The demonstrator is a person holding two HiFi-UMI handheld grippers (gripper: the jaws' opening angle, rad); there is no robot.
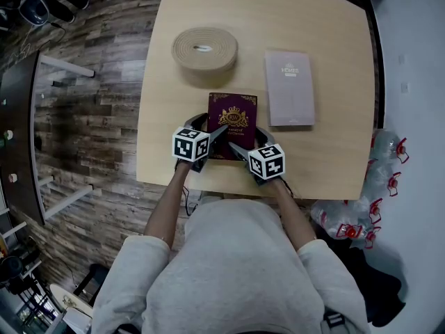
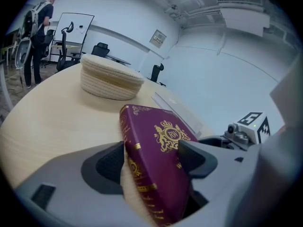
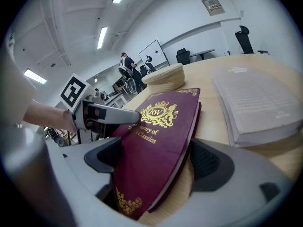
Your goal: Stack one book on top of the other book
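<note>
Though jaws gape, left gripper (image 2: pixel 152 159) and right gripper (image 3: pixel 156 160) clamp book (image 1: pixel 232 120).

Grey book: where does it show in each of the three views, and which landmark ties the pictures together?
Head view: the grey book lies flat right of centre on the table, beside the maroon book.
Left gripper view: the grey book is a pale sliver beyond the maroon book's far edge.
Right gripper view: the grey book fills the right side, lying flat.
Shared landmark: the round woven mat, beyond the maroon book in every view.
</note>
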